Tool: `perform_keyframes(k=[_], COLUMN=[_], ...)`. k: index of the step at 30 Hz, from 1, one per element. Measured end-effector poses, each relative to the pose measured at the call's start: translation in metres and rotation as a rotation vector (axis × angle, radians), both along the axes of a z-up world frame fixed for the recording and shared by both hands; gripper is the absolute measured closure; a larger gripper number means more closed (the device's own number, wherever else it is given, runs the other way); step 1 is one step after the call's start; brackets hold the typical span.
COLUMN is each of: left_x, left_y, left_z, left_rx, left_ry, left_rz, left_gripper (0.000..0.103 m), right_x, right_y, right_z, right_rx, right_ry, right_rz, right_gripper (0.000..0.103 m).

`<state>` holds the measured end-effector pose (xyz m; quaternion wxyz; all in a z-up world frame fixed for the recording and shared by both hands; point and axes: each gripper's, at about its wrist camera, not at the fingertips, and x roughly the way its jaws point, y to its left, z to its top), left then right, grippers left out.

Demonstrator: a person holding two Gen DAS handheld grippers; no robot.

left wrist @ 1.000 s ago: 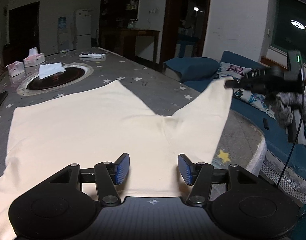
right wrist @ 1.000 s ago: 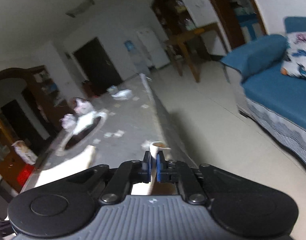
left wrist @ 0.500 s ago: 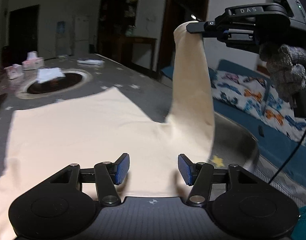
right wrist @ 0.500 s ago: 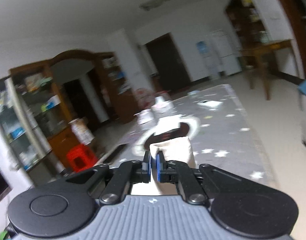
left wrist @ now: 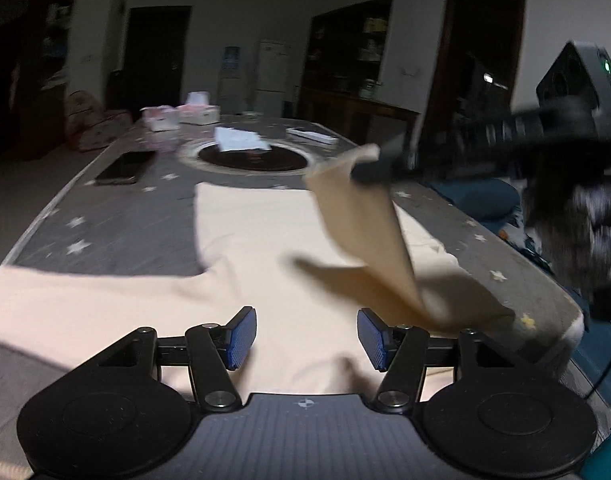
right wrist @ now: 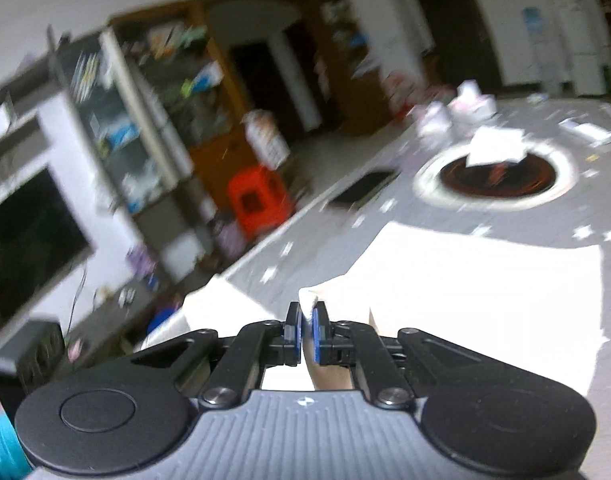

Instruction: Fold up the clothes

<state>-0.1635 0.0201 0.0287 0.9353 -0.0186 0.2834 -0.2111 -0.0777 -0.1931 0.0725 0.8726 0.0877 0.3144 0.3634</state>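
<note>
A cream garment [left wrist: 265, 248] lies spread flat on the grey star-print table [left wrist: 117, 236]. My right gripper [left wrist: 361, 174] comes in from the right, blurred, shut on the end of the garment's sleeve [left wrist: 365, 216]. The sleeve hangs lifted and bent over the garment's body. In the right wrist view the sleeve tip [right wrist: 308, 300] is pinched between the pads of the right gripper [right wrist: 306, 334], above the garment [right wrist: 485, 280]. My left gripper [left wrist: 305, 338] hovers over the garment's near edge. Its jaws are opening, with nothing gripped between them.
A round dark hotplate recess [left wrist: 251, 156] with white paper on it sits mid-table. A dark phone [left wrist: 123, 168] lies at the left and tissue boxes [left wrist: 197, 114] at the far end. A blue sofa [left wrist: 481, 196] stands past the table's right edge. A red stool [right wrist: 259, 200] is on the floor.
The right gripper has swung the sleeve from out over the table's right edge, up and then leftward over the garment's body. The left gripper's view has turned left along the table.
</note>
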Motion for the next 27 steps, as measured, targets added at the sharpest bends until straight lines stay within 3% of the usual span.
perform_keyframes(k=[2, 7, 9, 20, 23, 27], left_x=[-0.001, -0.001, -0.003, 0.016, 0.022, 0.029], left_y=[0.008, 0.019, 0.018, -0.014, -0.009, 0.007], left_z=[-0.001, 0.003, 0.005, 0.001, -0.001, 0.001], left_rx=[-0.005, -0.005, -0.007, 0.003, 0.01, 0.015], left_ry=[0.007, 0.002, -0.007, -0.017, -0.008, -0.011], left_rz=[0.026, 0.053, 0.05, -0.009, 0.031, 0.101], left_gripper=[0.043, 0.043, 0.043, 0.044, 0.044, 0.044], right_x=[-0.009, -0.02, -0.025, -0.073, -0.076, -0.068], right_y=[0.017, 0.014, -0.001, -0.071, -0.084, -0.086], right_z=[-0.009, -0.005, -0.004, -0.043, -0.048, -0.038], right_rx=[-0.032, -0.072, -0.108, -0.359, -0.366, -0.352], right_ry=[0.025, 0.007, -0.01, 0.02, 0.042, -0.026], right_rz=[0.053, 0.074, 0.052, -0.126, -0.17, -0.196], right_gripper=[0.092, 0.086, 0.08, 0.078, 0.078, 0.078])
